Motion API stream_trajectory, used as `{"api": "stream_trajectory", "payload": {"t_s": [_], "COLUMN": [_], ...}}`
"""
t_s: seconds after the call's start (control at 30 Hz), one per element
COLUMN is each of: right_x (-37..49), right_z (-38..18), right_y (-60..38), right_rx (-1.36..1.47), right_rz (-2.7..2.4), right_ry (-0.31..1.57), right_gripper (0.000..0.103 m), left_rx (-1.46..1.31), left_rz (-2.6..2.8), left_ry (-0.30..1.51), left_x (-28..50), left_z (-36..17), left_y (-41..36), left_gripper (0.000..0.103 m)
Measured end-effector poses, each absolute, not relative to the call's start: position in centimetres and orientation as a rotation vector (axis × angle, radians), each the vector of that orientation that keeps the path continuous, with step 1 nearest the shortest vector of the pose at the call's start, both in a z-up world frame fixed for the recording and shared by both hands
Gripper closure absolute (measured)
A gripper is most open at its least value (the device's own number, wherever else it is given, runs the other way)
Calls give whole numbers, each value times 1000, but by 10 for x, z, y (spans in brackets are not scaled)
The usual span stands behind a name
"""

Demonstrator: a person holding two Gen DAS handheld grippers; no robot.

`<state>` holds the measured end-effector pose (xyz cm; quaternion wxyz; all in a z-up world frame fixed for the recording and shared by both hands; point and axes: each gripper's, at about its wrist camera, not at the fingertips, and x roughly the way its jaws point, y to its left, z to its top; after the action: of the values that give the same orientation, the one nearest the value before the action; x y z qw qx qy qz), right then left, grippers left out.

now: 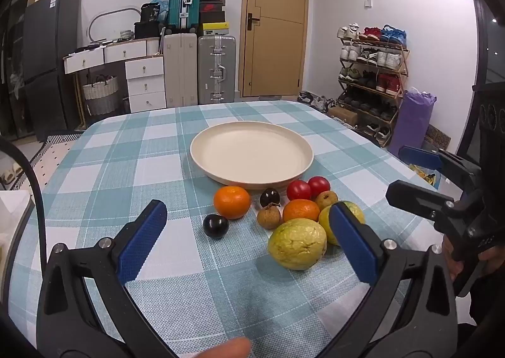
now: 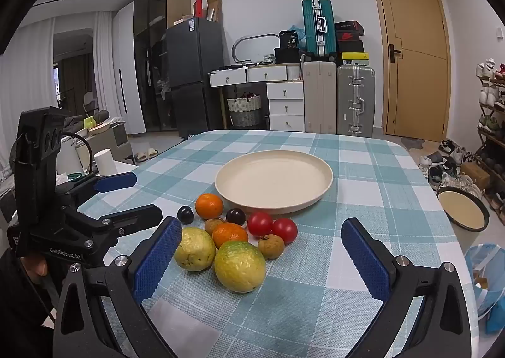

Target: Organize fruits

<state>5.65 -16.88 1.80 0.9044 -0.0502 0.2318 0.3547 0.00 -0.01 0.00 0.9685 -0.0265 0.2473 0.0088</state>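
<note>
Nearest: both sets of tongs fill the foreground, well short of the plate (image 1: 252, 154).
Left tongs (image 1: 249, 239): spread wide, nothing between the blue pads (image 1: 142, 241); I hold them low over the checked worktop (image 1: 104, 168), on the near side of the plate.
Right tongs (image 2: 263, 258): spread wide too, gripping nothing; the nearest guava (image 2: 240, 265) sits in the gap ahead of them, untouched.
Plate: cream, bare, on the middle of the worktop.
Fruit: all of it is bunched on the cloth just on the near side of the plate, none on it.
Beside the plate's near rim: one orange (image 1: 232, 202), a dark plum (image 1: 270, 197) and two tomatoes (image 1: 308, 189).
Further from the plate: a second plum (image 1: 216, 225), a second orange (image 1: 301, 210), two small brown fruits (image 1: 268, 216) and a second guava (image 1: 297, 243) with the first partly behind my left pad.
Step in hand: by my reading the opening approach, with no fruit picked yet.
Next move: I would ease the right tongs forward and down around the nearest guava, close gently, then lift it over the rim onto the plate.
Care: the fruits touch one another and are round, so a nudge could roll a neighbour away from the plate.
</note>
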Motion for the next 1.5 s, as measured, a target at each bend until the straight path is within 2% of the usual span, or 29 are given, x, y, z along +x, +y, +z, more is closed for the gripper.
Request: {"api": "stream_trajectory", "payload": {"t_s": [1.5], "right_x": [57], "right_z": [18], "right_y": [-168], "right_rx": [-113], "right_rz": [732], "right_ry": [481], "right_gripper": [0], "left_rx": [-55], "left_rz": [18], "left_ry": [502], "left_x": [0], "left_z": [0], "left_y": [0], "left_gripper": [0]}}
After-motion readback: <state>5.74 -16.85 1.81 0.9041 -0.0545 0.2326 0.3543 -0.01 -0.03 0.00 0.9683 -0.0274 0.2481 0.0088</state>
